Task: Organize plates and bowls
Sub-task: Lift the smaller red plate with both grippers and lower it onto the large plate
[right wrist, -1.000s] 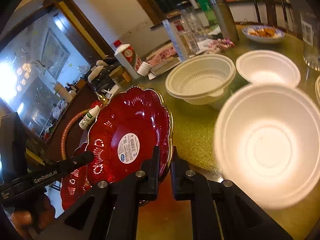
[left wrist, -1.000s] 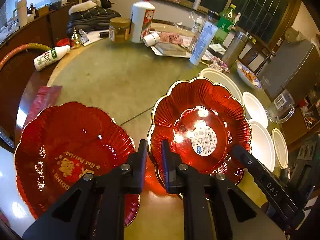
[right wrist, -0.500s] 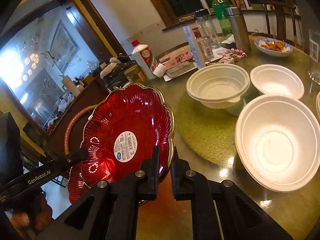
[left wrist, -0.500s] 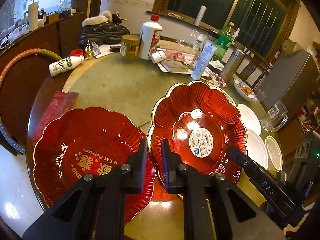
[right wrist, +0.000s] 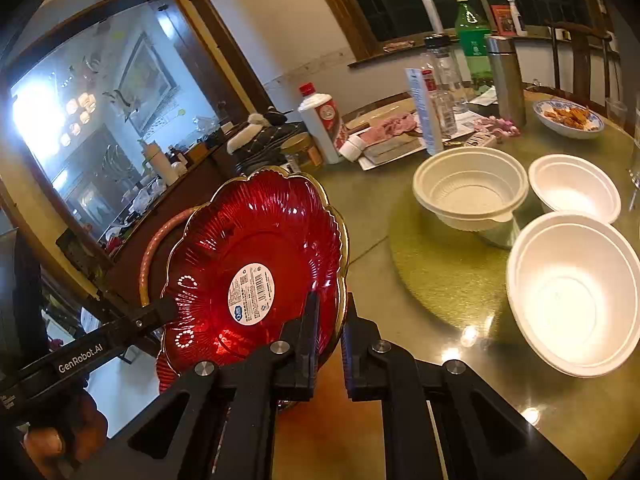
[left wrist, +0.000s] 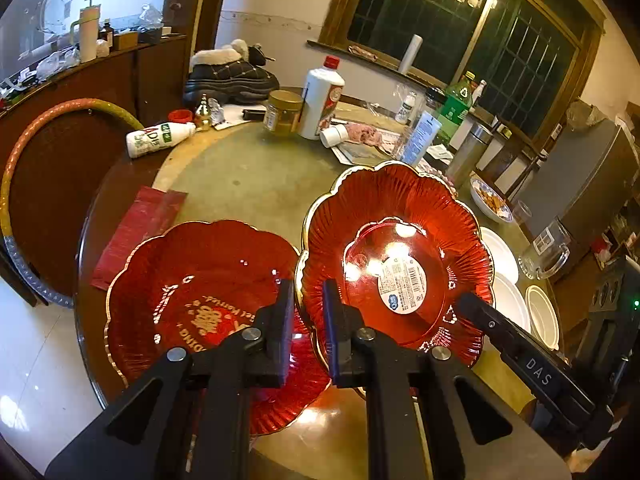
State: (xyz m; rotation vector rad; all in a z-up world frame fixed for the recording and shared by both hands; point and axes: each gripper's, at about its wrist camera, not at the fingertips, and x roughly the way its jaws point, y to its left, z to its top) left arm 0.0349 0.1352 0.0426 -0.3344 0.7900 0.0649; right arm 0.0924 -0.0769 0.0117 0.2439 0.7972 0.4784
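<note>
A red scalloped plate with a gold rim and a white sticker (left wrist: 400,248) hangs tilted above the round table, held from both sides. My left gripper (left wrist: 306,304) is shut on its left rim. My right gripper (right wrist: 330,320) is shut on its right rim, where the same plate (right wrist: 256,240) shows. Each view catches the other gripper's finger on the far rim. A second red plate with gold lettering (left wrist: 200,300) lies flat on the table, just left of the held one. Three white bowls (right wrist: 470,192) (right wrist: 574,186) (right wrist: 572,292) stand to the right.
Bottles, a jar (left wrist: 284,116) and a white liquor bottle (left wrist: 322,98) crowd the table's far side. A patterned dish of food (right wrist: 570,118) and a glass mug (left wrist: 546,252) stand at the right. A red packet (left wrist: 136,228) lies at the left edge, a hoop (left wrist: 24,184) beyond.
Both grippers have risen with the stickered plate between them. The table, the lettered plate and the white bowls now sit lower and farther off in both views.
</note>
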